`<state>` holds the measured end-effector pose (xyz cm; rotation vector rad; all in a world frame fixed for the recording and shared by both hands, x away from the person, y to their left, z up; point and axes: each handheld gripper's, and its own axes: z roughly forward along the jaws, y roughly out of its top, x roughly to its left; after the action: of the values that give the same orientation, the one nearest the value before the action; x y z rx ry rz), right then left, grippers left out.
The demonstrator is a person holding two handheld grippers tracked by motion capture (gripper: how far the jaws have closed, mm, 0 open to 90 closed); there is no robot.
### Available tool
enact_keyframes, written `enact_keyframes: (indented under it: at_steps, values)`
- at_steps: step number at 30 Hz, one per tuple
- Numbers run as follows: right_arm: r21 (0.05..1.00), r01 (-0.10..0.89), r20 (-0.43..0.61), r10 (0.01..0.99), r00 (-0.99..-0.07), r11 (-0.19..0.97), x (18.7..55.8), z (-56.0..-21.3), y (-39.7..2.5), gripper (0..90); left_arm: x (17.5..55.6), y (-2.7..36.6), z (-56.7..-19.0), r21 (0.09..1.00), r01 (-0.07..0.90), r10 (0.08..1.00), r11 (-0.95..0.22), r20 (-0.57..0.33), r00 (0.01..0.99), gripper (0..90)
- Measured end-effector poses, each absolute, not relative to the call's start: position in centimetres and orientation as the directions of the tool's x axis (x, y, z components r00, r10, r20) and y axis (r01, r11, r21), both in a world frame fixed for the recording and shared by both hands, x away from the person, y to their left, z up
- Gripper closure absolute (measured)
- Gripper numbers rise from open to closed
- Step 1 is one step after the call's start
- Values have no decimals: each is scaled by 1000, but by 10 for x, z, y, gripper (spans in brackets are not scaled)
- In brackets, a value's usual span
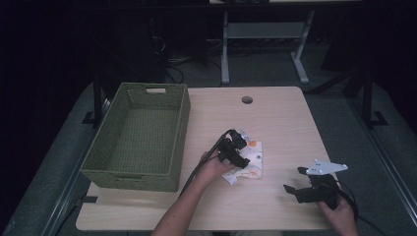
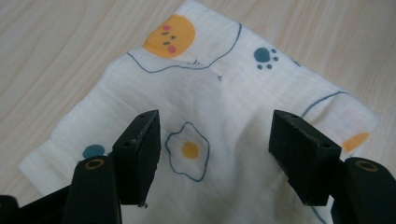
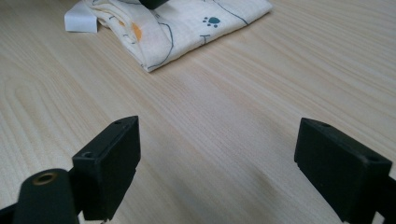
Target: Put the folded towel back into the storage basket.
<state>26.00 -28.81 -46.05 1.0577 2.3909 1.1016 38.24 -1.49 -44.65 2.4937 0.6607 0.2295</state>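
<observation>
Folded cloth (image 2: 205, 126) lies at frame centre on the worktop (image 1: 285, 123). Left gripper (image 2: 212, 140) fingers spread above it, right gripper (image 3: 217, 154) fingers spread, empty. Risk: pinching one layer unfolds it.

High view was dim overall: room beyond the table (image 1: 275, 118) fell to near black, only the tabletop lit, apparently from overhead. Soft image, low detail, some noise in the dark areas. The green basket (image 1: 140, 137) read muddy, its inner walls shaded. Short soft shadows sat under both hands. Gripper views were much brighter and warm-toned, evenly lit, no glare on the wood. In the left gripper view the printed cloth (image 2: 201, 107) was sharp, jaws slightly soft up close, a faint shadow across the cloth's middle. In the right gripper view the near jaws blurred; wood grain was crisp mid-frame.
</observation>
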Motion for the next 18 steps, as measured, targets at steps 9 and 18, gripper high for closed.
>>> enact_keyframes:
  at_steps: [9,18]
  values:
    - [751,500,31,733,-679,431,260,-460,-288,141,385,-17,-453,541,432,520,-721,10,854,396]
    - [750,499,28,734,-679,434,259,-459,-287,141,381,-12,-454,571,421,523,-705,18,852,598]
